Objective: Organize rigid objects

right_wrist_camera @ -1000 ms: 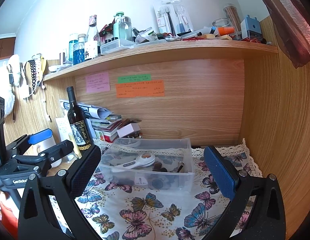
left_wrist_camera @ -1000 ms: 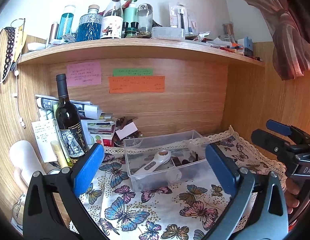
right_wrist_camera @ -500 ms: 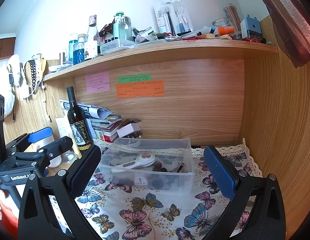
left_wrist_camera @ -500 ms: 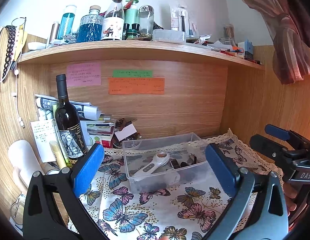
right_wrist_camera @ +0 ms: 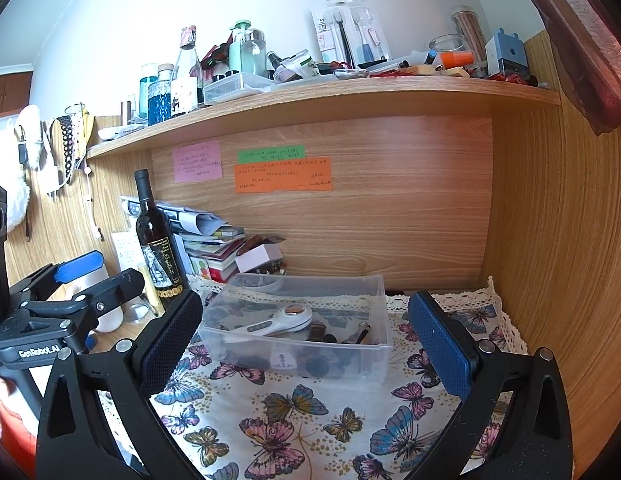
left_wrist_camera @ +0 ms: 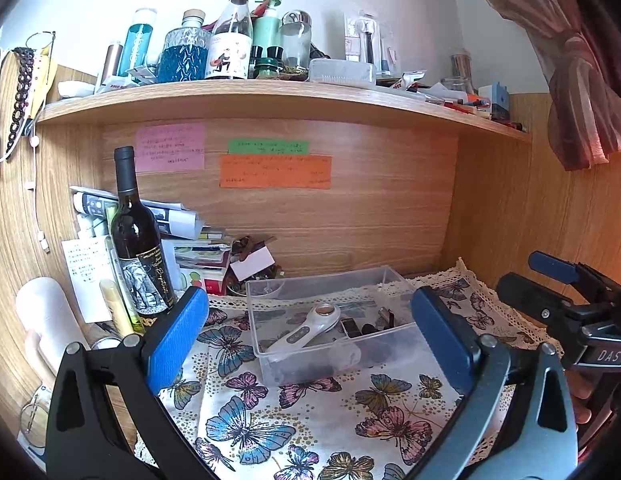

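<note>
A clear plastic bin (left_wrist_camera: 294, 364) stands on the butterfly cloth (left_wrist_camera: 310, 420); it also shows in the right wrist view (right_wrist_camera: 374, 364). Inside lie a white handheld device (left_wrist_camera: 310, 326) (right_wrist_camera: 278, 322) and several small dark items (left_wrist_camera: 366, 326). My left gripper (left_wrist_camera: 310, 336) is open and empty, held in front of the bin. My right gripper (right_wrist_camera: 306, 340) is open and empty, also in front of the bin. Each gripper shows at the edge of the other's view: the right (left_wrist_camera: 550, 288), the left (right_wrist_camera: 98, 276).
A dark wine bottle (left_wrist_camera: 138, 248) stands left of the bin, before stacked books and papers (left_wrist_camera: 198, 256). A white cylinder (left_wrist_camera: 46, 316) stands at far left. The shelf (left_wrist_camera: 270, 96) above carries bottles and clutter. Wooden walls close the back and right.
The left gripper has drawn back slightly, so the bin sits a little farther away. The right view is almost unchanged. Both grippers stay open.
</note>
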A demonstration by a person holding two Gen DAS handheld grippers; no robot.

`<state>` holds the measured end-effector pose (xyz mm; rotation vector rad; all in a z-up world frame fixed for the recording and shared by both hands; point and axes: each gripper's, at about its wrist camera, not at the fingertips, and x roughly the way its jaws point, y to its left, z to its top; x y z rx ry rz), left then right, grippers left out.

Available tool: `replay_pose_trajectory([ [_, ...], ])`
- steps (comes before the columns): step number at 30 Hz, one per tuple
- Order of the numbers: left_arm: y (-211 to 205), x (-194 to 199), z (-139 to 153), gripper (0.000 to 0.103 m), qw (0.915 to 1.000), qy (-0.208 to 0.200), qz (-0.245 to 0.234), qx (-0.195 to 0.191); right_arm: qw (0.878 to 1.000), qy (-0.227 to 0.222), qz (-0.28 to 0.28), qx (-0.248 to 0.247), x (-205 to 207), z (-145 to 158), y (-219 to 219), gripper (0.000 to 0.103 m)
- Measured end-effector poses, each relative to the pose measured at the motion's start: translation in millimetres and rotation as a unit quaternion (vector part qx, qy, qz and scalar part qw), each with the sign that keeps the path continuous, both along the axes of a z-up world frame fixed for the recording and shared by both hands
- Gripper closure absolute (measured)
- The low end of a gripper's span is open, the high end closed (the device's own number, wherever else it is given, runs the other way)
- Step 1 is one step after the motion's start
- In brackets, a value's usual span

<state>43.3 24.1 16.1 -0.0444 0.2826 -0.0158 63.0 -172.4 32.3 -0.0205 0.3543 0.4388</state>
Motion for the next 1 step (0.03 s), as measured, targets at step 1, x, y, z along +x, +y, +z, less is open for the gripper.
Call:
replay_pose_trajectory([
  [1, -0.1, 0.3, -0.4, 0.0, 1.0, 0.001, -0.001, -0.001, 1.0, 0.0, 0.0, 0.0, 0.0, -0.1, -0.1, 0.0],
])
